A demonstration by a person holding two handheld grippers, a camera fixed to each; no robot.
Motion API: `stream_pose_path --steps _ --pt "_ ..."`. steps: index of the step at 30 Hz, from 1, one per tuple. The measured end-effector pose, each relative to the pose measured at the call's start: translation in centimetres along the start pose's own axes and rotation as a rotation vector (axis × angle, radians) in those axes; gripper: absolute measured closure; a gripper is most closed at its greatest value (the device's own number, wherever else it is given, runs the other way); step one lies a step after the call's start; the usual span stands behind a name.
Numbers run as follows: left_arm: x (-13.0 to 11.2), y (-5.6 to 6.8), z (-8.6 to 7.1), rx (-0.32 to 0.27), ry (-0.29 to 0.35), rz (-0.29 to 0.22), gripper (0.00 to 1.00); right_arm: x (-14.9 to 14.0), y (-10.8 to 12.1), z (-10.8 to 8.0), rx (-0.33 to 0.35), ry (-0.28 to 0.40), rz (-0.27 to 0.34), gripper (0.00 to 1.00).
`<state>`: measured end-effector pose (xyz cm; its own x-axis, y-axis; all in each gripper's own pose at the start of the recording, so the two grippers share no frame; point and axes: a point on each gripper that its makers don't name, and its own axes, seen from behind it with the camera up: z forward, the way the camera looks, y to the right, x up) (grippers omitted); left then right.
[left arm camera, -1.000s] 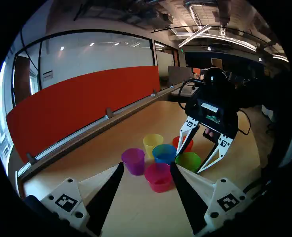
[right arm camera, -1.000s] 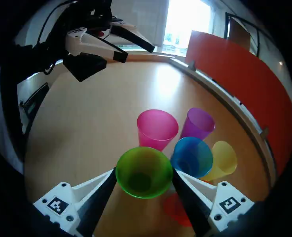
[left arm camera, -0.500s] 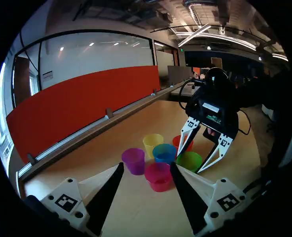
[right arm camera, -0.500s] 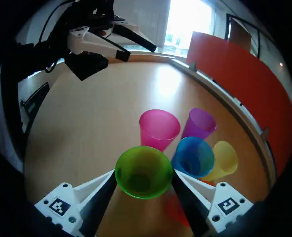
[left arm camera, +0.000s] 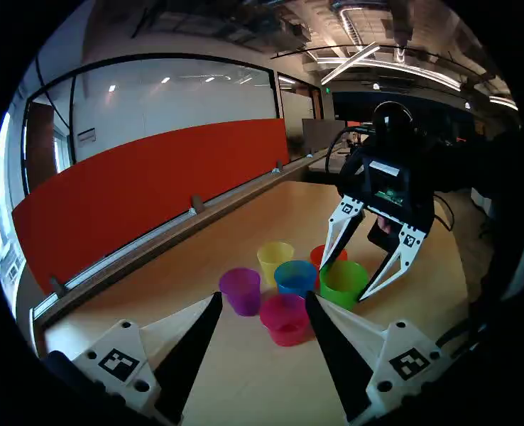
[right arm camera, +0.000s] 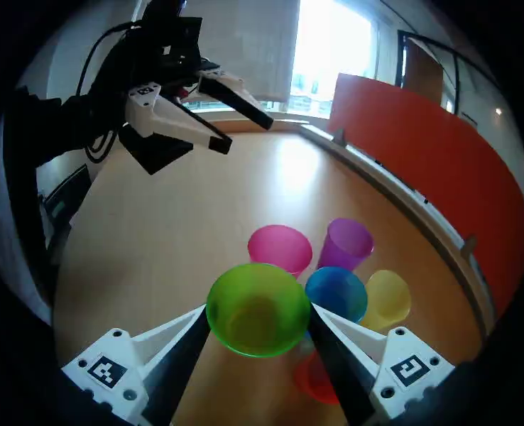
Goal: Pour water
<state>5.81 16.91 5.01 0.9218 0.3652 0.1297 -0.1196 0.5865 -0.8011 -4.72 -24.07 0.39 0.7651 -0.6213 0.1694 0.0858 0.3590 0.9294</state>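
Note:
My right gripper [right arm camera: 258,309] is shut on a green cup [right arm camera: 258,318] and holds it upright, lifted above the table. In the left gripper view the same right gripper [left arm camera: 344,282] hangs over the cluster with the green cup [left arm camera: 343,282] between its fingers. Below stand a pink cup [right arm camera: 280,248], a purple cup [right arm camera: 346,243], a blue cup [right arm camera: 335,293], a yellow cup [right arm camera: 386,298] and a red cup [right arm camera: 312,376]. My left gripper [left arm camera: 262,297] is open, with the pink cup [left arm camera: 285,319] just ahead of its fingertips. It also appears far off as the left gripper [right arm camera: 248,136].
The cups stand on a long wooden table [left arm camera: 262,383]. An orange partition [left arm camera: 141,184] with a metal rail runs along one side. A person's dark sleeve [right arm camera: 56,135] and cables sit behind the left gripper. Bright windows [right arm camera: 326,57] lie beyond the table's end.
The right gripper has risen with the green cup, lifting it off the table and away from the other cups. The left gripper has stayed still and open.

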Motion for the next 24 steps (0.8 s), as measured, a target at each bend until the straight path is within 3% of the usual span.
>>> stream_pose_path --steps 24 --pt "1.4 0.0 -0.8 0.016 0.020 -0.004 0.14 4.7 0.5 -3.7 -0.049 0.165 0.019 0.05"
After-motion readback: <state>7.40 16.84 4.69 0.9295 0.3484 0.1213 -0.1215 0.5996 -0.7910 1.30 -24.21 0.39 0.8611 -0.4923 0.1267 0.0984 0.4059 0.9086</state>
